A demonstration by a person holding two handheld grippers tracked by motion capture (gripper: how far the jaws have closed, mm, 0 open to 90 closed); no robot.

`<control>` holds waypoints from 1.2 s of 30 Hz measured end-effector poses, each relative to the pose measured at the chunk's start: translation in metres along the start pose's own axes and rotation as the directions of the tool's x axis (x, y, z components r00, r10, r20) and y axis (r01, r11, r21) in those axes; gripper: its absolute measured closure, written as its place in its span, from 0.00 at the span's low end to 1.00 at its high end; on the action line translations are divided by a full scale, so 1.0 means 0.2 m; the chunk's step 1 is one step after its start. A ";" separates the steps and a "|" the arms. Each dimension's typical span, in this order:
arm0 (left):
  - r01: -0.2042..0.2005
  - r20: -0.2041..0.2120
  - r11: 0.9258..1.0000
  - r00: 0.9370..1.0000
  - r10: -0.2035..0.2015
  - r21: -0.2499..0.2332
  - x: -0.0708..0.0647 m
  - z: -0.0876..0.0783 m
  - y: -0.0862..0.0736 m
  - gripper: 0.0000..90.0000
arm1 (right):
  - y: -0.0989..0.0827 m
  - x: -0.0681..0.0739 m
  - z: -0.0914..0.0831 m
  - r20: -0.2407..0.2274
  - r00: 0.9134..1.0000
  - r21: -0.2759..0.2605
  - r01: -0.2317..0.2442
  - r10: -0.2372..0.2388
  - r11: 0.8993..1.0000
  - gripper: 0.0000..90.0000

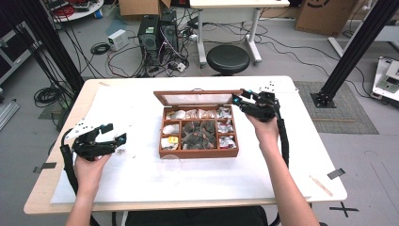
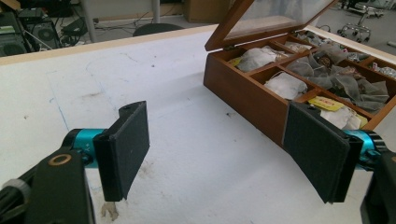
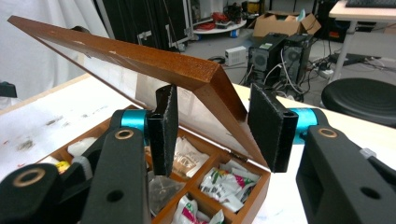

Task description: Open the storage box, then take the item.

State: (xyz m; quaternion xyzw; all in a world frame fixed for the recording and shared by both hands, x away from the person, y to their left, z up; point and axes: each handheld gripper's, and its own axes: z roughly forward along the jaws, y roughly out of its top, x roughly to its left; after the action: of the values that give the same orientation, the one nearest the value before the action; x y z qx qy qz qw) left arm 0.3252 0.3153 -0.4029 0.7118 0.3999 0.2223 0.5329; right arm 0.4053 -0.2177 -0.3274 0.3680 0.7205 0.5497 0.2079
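White, scuffed table (image 1: pixel 117 113), centre: rectangular brown wooden box (image 1: pixel 197 153) with square compartments of crinkled packets. Right gripper (image 3: pixel 212 135), jaws straddling the corner of its glass-paned lid (image 3: pixel 140 58), contact unclear. Left gripper (image 2: pixel 224 149), jaws apart, empty, near the box's left side.

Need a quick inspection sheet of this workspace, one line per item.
Surface: white table, scuffed and stained in places.
Job's things: wooden box, compartments full of sachets; glass lid raised at a slant.
Clutter: clear cup in front of the box; tape at the right edge.
Grippers: left gripper open, over bare table left of the box; right gripper straddles the lid's right corner, grip cannot be told.
Cables: black cable trails from the right gripper; loose cables on the floor.
Surroundings: stool, PC towers, cardboard boxes, black frame posts.
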 end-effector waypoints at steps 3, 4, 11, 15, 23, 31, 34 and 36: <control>-0.004 -0.001 1.000 1.000 0.004 0.004 0.00 0.00 0.00 0.26 | 0.02 -0.01 0.01 -0.001 1.000 0.002 0.001 -0.001 1.000 0.60; -0.001 0.001 1.000 1.000 0.001 0.003 -0.01 0.00 0.00 0.26 | 0.02 -0.01 0.01 0.004 1.000 0.001 0.006 -0.006 1.000 0.60; -0.008 -0.002 1.000 1.000 0.008 -0.007 -0.02 0.00 0.00 0.26 | 0.06 -0.03 0.04 0.008 1.000 0.004 0.021 -0.021 1.000 0.60; -0.013 0.001 1.000 1.000 0.013 -0.004 -0.02 0.01 0.01 0.26 | 0.06 -0.04 0.04 0.007 1.000 -0.003 0.019 -0.019 1.000 0.59; -0.020 0.008 1.000 1.000 0.020 0.004 -0.04 0.02 0.01 0.26 | 0.06 -0.04 0.04 0.008 1.000 -0.003 0.024 -0.023 1.000 0.59; -0.009 0.019 1.000 1.000 0.009 -0.001 -0.05 0.02 0.02 0.26 | 0.06 -0.03 0.04 0.014 1.000 0.000 0.023 -0.023 1.000 0.57; -0.005 0.031 1.000 1.000 0.005 0.004 -0.06 0.03 0.03 0.26 | 0.06 -0.03 0.04 0.017 1.000 0.001 0.024 -0.024 1.000 0.57; -0.004 0.045 1.000 0.999 0.004 -0.004 -0.07 0.03 0.05 0.26 | 0.06 -0.03 0.04 0.018 1.000 -0.001 0.025 -0.025 1.000 0.57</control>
State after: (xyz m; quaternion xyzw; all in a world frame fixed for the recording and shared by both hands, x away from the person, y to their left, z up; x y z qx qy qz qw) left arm 0.3239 0.2995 -0.3944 0.7164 0.3859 0.2082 0.5427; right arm 0.4193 -0.2155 -0.3190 0.3636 0.7229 0.5442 0.2214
